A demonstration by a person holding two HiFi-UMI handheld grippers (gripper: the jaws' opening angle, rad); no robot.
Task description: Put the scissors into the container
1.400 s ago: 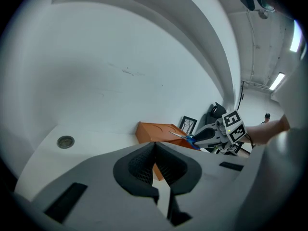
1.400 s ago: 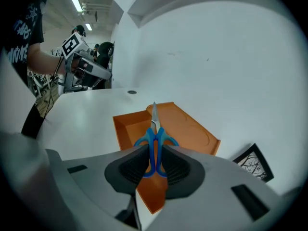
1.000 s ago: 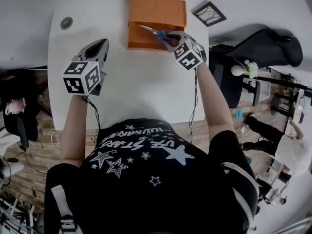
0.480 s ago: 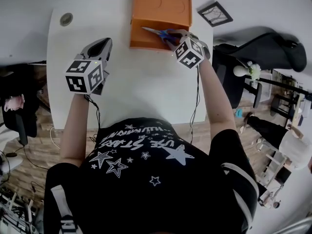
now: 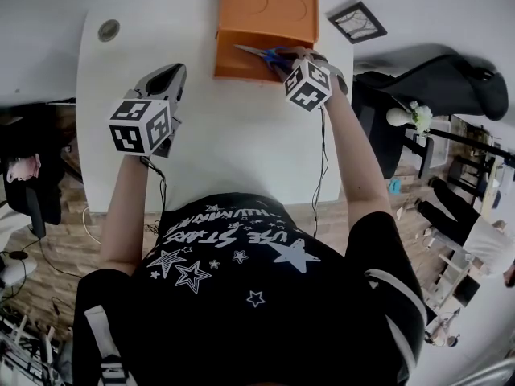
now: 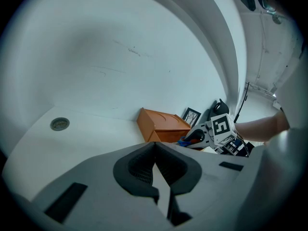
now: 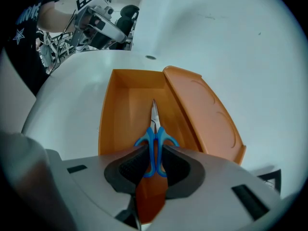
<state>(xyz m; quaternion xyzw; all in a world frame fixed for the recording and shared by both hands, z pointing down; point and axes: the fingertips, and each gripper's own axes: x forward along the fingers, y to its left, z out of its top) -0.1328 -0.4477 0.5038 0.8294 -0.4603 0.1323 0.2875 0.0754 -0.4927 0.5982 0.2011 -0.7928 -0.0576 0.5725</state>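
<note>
One pair of scissors point(image 7: 154, 137) is hanging over the open orange container point(image 7: 120, 110), far on the desk point(image 5: 217, 135), handles pinched in the right gripper point(image 7: 153, 165)'s jaws; the left gripper point(image 6: 155, 163)'s jaws are sitting closed, empty.

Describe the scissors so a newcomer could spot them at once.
On the white table, find the open orange container at the far edge. The scissors hang over it, clamped by the handles in the fingers of the right gripper. They are the only blue-handled thing, with short silver blades pointing away from the gripper.
</note>
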